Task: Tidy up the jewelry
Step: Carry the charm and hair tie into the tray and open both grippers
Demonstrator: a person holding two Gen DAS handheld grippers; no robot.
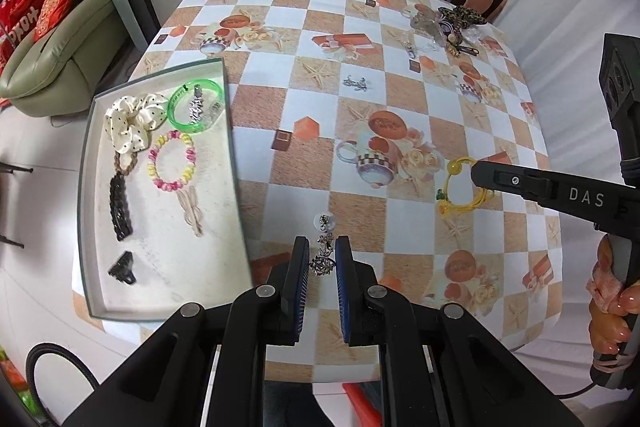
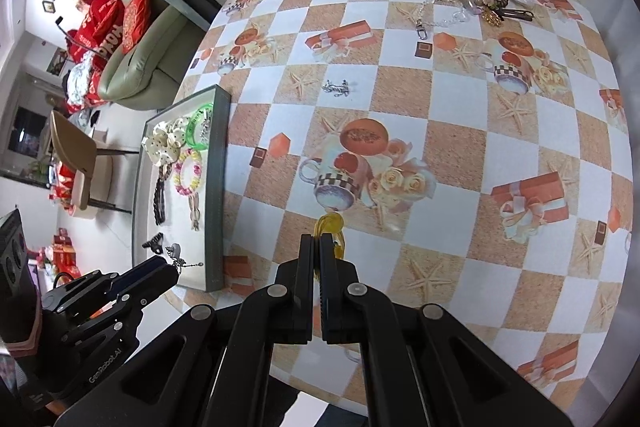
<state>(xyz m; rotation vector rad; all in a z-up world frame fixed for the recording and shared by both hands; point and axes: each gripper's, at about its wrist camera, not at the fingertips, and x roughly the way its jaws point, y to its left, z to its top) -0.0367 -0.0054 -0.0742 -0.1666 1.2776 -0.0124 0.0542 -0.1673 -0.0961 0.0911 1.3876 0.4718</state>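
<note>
1. Left hand-held gripper (image 1: pixel 323 259) is clenching a dangly metal earring (image 1: pixel 325 255) just right of the tray (image 1: pixel 236 163), near its front corner. Light, fragile; it's swinging, so pinch mid-body.
2. Right hand-held gripper (image 2: pixel 316 247) is clenching a yellow cord bracelet (image 2: pixel 330 225), well right of the tray. Soft, floppy; take the cord, not the bead.

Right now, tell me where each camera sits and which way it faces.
Left wrist: on the left gripper, looking steeply down its fingers at a dangling earring and the tray; a hand shows.
Right wrist: on the right gripper, facing down at the yellow bracelet.
Shared: tray, tablecloth, each other's gripper.
</note>
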